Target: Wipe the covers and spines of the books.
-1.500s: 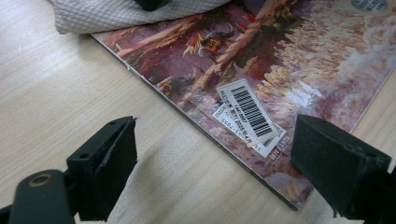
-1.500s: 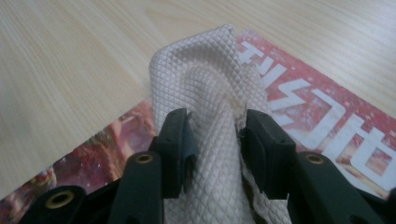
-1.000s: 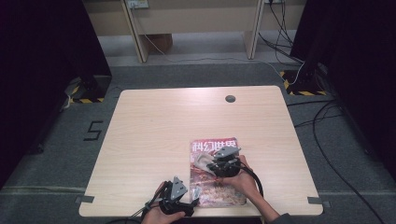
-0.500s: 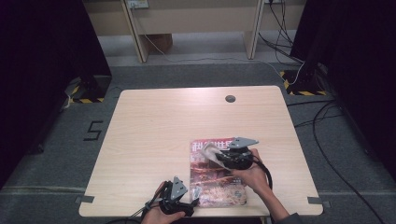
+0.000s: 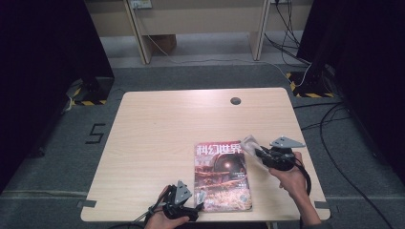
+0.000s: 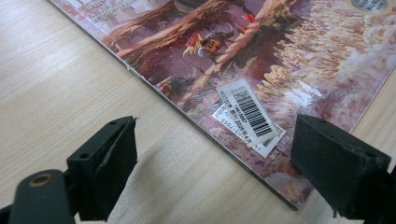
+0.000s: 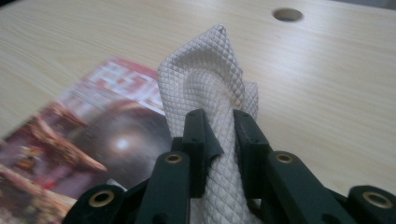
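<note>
Desk (image 5: pixel 162 143): the landmark I work from; pale wood-grain top, rounded corners, a round cable hole (image 5: pixel 235 100) near its far edge.
Floor (image 5: pixel 200 76): grey carpet all around the desk, as far as I can see.
Floor mark (image 5: pixel 95 133): a dark "5" on the carpet just left of the desk.
Hazard tape (image 5: pixel 86 101): yellow-black strips beyond the desk's far left corner, another (image 5: pixel 313 94) beyond its far right corner.
Far furniture (image 5: pixel 143 33): light wooden legs and panels behind the desk.
Cables (image 5: pixel 334 129): black leads trailing on the carpet right of the desk.
Sides (image 5: pixel 43 62): dark panels left of the desk, and I see the same (image 5: pixel 367 62) right.
Light: even, soft from overhead.
</note>
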Demonstrator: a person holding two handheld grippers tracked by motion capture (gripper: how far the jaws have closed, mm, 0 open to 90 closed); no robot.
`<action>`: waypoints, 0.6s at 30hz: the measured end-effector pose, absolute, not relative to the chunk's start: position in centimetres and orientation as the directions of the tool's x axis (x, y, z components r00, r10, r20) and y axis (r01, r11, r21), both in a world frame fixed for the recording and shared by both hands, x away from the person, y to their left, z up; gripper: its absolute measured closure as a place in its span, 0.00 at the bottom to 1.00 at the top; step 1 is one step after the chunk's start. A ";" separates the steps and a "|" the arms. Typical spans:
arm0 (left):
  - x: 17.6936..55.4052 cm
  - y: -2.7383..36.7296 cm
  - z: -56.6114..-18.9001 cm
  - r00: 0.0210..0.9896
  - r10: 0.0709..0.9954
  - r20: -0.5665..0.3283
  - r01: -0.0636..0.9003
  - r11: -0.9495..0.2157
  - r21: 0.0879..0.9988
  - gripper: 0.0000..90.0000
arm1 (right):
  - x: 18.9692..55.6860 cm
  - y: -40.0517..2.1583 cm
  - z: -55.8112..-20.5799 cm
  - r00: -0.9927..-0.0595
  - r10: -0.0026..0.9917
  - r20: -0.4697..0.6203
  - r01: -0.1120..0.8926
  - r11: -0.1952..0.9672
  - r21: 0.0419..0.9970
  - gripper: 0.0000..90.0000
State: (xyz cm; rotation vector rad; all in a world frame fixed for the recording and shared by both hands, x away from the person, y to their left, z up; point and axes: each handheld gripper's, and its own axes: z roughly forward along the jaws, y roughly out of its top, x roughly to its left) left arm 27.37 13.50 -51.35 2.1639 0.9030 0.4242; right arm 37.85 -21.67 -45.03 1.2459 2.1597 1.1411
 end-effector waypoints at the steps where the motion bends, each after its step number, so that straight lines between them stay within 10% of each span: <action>1: 27.4 13.5 -51.3 0.698 0.716 0.021 0.470 -0.480 0.740 0.15 | 37.8 -22.0 -45.3 -0.517 0.854 0.054 0.531 0.271 0.803 0.86; 18: 27.4 13.5 -51.3 0.699 0.715 0.018 0.472 -0.480 0.739 0.15 | 37.2 -25.2 -48.6 -0.433 0.901 -0.017 0.636 0.319 0.702 0.73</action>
